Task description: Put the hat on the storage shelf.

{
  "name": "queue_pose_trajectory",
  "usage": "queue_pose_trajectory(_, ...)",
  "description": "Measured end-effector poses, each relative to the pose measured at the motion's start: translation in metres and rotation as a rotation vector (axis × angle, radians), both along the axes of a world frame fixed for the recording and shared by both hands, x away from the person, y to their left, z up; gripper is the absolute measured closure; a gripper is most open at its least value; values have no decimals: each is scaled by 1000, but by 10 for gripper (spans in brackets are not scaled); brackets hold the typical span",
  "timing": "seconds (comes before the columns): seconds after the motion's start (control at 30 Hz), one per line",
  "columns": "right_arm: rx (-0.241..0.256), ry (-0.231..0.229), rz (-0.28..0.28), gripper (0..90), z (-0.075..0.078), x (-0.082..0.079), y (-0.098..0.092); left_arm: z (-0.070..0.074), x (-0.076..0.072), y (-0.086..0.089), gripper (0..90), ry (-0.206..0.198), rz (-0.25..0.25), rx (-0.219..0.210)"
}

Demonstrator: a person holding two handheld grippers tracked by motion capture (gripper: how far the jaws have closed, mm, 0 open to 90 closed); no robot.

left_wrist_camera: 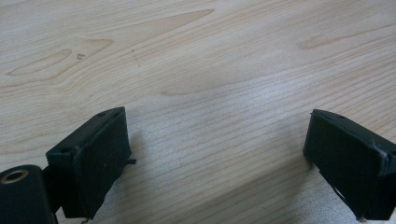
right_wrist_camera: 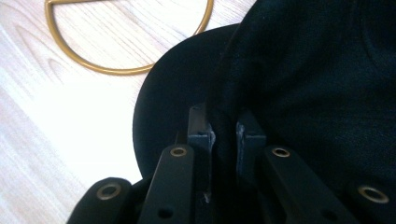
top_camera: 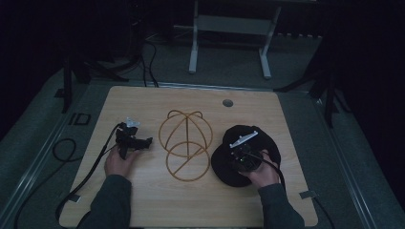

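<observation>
At the left of the wooden counter (top_camera: 143,200) the left gripper (top_camera: 143,142) is held low over bare wood, a hand (top_camera: 120,161) behind it. In the left gripper view its jaws stand wide apart with only wood grain between them, so it holds nothing.

In the middle, between the two grippers, stands a gold wire stand (top_camera: 185,143), made of thin hoops: a domed cage at the back and a flat ring with one crossbar lying on the counter in front. It looks light and stiff, and probably slides easily on the smooth wood if nudged, so anything set over it would want a gentle, straight-down approach.

To its right lies a black cap (top_camera: 239,138), just beside the stand's front ring but apparently not touching it. The right gripper (top_camera: 242,153) sits on top of the cap, the right hand (top_camera: 260,172) behind it. In the right gripper view its jaws are drawn narrow, nearly together, with a fold of the cap's dark cloth (right_wrist_camera: 303,70) pinched between them, close to where the crown meets the flat brim (right_wrist_camera: 173,84).

The cap should be light and soft. The crown cloth will sag and fold under its own weight, while the brim looks stiffer and would hold its shape. A pinch near the brim seam, as here, seems a sound hold: the cloth is matte and unlikely to slip, though a thin fold could pull free if tugged sharply.
</observation>
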State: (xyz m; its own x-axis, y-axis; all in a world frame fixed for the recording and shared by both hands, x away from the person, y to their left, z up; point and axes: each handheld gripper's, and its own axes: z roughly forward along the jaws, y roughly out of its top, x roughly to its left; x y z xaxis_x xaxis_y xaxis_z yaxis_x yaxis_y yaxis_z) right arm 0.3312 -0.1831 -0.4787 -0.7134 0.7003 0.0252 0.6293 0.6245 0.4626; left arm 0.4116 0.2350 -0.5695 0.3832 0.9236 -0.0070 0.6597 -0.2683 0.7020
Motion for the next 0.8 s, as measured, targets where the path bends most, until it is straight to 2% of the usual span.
queue_pose_trajectory(0.2,-62,-24,37,807,9,-2,1,0,0,0,67,1,0,1)
queue_pose_trajectory(0.47,-98,-26,66,806,24,-3,0,0,0,0,66,1,0,1)
queue_pose_trajectory(0.7,-109,-19,102,806,33,-4,-3,0,0,0,66,1,1,0)
queue_pose_trajectory(0.8,-89,-3,119,806,36,-4,-5,0,0,0,66,1,0,1)
